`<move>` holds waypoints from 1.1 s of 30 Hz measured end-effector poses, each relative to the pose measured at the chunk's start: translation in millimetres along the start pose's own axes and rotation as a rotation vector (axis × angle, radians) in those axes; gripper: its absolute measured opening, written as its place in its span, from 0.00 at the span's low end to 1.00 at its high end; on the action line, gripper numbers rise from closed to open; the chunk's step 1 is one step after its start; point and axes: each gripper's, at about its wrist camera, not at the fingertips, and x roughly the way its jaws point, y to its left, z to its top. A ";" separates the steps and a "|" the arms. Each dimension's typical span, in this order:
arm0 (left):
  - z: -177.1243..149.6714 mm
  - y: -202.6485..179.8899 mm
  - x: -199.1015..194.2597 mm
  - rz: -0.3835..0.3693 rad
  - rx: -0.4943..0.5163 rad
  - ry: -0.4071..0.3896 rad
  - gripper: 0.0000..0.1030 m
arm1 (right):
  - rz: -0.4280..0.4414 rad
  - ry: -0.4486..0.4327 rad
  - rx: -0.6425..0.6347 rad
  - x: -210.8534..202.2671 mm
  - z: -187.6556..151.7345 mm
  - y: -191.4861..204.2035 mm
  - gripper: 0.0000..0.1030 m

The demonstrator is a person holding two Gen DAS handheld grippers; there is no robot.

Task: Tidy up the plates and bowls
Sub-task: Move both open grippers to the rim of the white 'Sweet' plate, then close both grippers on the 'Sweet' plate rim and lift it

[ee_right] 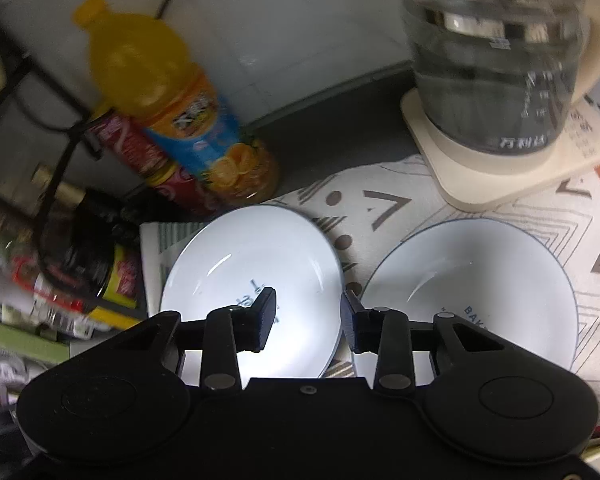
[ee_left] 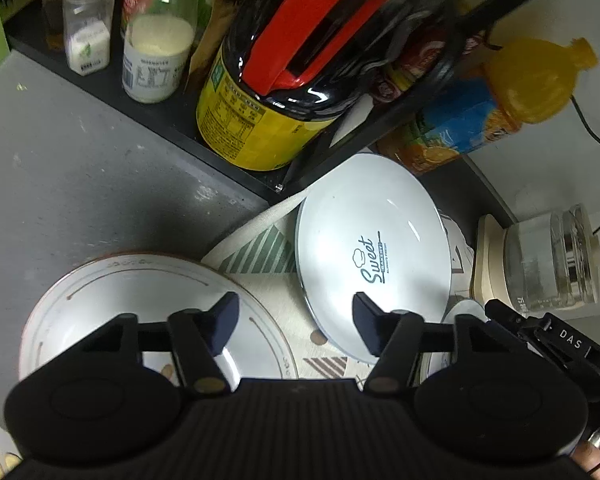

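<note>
Where legible | white plate [ee_left: 374, 256]: "Sweet" | kettle [ee_right: 496, 60]: Chinese characters

Left gripper [ee_left: 296, 322] hangs over the patterned cloth [ee_left: 276, 300], jaws apart, nothing between; brown-rimmed plate [ee_left: 112, 300] under one finger, white "Sweet" plate [ee_left: 374, 248] under the other; soy bottle [ee_left: 284, 80] behind.

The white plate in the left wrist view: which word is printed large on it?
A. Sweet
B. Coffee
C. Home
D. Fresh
A: the white plate carries "Sweet" in dark script beside a small rolling-pin mark, as the left wrist view shows.
</note>
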 end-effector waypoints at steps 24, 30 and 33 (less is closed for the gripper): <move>21.1 4.5 71.9 0.000 -0.093 0.071 0.17 | -0.050 0.110 0.070 68.5 16.2 -11.1 0.23; 18.8 6.6 82.6 -0.013 -0.142 0.087 0.12 | -0.045 0.120 0.082 77.3 14.7 -15.8 0.19; 17.4 5.7 85.3 -0.013 -0.155 0.088 0.11 | -0.034 0.131 0.083 81.5 12.5 -18.0 0.16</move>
